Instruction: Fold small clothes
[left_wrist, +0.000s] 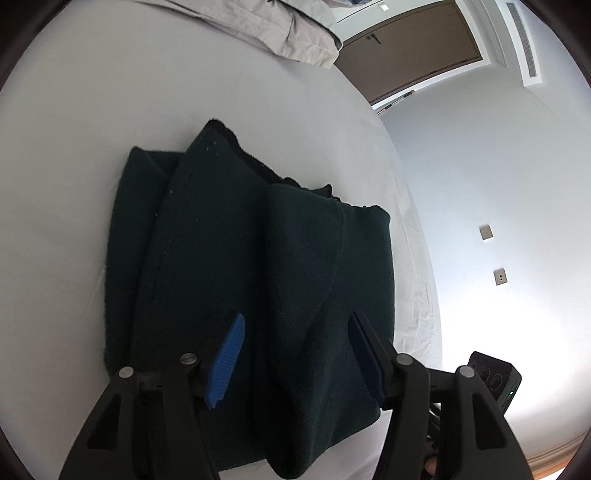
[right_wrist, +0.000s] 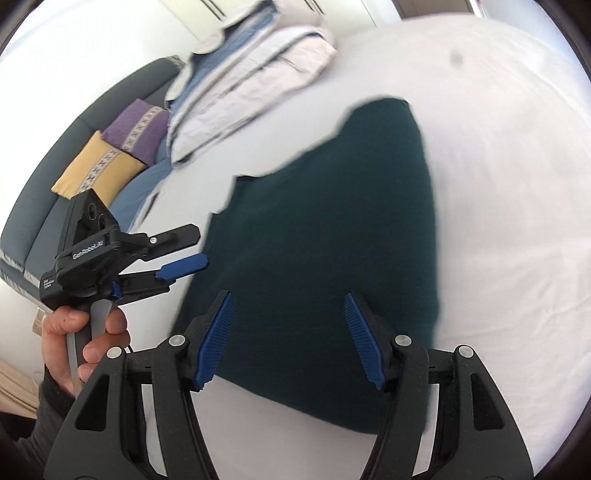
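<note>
dark green garment (left_wrist: 258, 266) lies folded on the bed (left_wrist: 74, 147), long axis running straight ahead of your left gripper (left_wrist: 295, 360); both it and your right gripper (right_wrist: 290, 341) hover spread apart, holding nothing.

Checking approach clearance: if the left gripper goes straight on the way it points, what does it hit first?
Most likely the dark green garment. The left gripper is open, and the folded cloth on the white bed fills the space between and ahead of its fingers. Nothing else shows in that line, though how far off the cloth is remains unclear.
</note>
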